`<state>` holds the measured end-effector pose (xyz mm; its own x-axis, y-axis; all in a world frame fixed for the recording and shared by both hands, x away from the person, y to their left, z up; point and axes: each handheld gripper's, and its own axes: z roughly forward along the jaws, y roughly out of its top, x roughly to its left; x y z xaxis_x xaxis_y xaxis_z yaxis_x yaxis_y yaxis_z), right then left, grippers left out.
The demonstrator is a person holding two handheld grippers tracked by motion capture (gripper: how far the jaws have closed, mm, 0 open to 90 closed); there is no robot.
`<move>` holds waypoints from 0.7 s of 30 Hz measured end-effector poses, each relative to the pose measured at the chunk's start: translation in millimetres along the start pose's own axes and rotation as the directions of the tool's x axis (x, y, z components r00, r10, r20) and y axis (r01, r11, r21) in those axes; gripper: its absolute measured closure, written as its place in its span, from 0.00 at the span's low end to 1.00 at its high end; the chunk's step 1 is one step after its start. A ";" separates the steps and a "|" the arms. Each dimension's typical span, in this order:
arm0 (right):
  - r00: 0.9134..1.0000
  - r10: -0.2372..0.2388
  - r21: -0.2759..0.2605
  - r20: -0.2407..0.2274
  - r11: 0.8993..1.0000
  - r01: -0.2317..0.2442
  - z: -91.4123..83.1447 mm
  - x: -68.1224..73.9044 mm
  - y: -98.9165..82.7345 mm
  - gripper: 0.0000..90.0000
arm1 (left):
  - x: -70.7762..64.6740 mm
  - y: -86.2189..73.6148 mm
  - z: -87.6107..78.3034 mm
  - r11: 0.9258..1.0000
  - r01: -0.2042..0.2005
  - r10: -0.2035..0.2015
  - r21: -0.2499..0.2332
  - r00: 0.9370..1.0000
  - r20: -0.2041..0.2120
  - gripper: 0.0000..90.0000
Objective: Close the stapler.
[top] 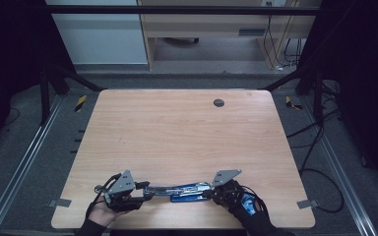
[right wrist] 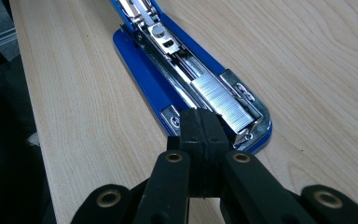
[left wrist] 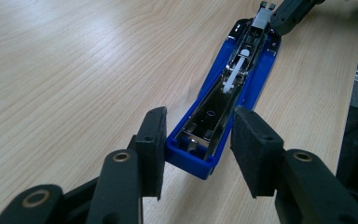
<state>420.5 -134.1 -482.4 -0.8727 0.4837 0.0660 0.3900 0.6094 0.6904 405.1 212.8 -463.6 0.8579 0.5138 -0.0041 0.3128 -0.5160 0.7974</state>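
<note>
A blue stapler point(top: 184, 190) lies opened out flat near the front edge of the table point(top: 177, 128), about midway between the two front corners, its long axis running along that edge. The left gripper point(left wrist: 200, 147) sits at the stapler's left end; its pads point(left wrist: 254, 154) stand apart on either side of the blue top half, the left pad touching or almost touching the plastic and the right one showing a slim gap, so no firm clamp can be read. The right gripper point(right wrist: 200, 140) is at the stapler's right end with its jaws pressed together, nothing between them, the tips right at the end of the metal tray beside a strip of staples point(right wrist: 223, 102); whether they touch it cannot be told.

The tabletop is pale wood with fine grain and rounded corners. A small dark round cap point(top: 218, 103) sits near the back edge, right of centre. Metal rails point(top: 24, 157) run along the floor on both sides of the table, over grey carpet. Cables point(top: 320, 142) trail over the floor at the right. Behind the table stands a light wooden desk point(top: 202, 29), with a pale panel point(top: 96, 34) to its left.
</note>
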 end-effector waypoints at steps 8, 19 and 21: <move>1.000 -0.002 0.000 -0.001 1.000 0.002 0.1 -0.2 0.1 1.00 | -0.3 2.9 -1.4 1.000 -0.001 0.001 -0.011 1.000 0.002 0.63; 1.000 -0.001 0.000 0.000 1.000 0.001 0.2 0.3 0.3 1.00 | -0.4 3.9 -2.5 1.000 -0.004 0.004 -0.019 1.000 0.004 0.63; 1.000 -0.002 0.000 0.001 1.000 0.002 0.3 0.1 0.3 1.00 | -0.4 4.5 -2.7 1.000 -0.005 0.005 -0.020 1.000 0.005 0.63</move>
<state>420.7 -133.7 -482.3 -0.8733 0.4829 0.0642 0.3882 0.6102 0.6906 405.1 212.1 -458.4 0.8617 0.5074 -0.0029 0.3001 -0.5050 0.8093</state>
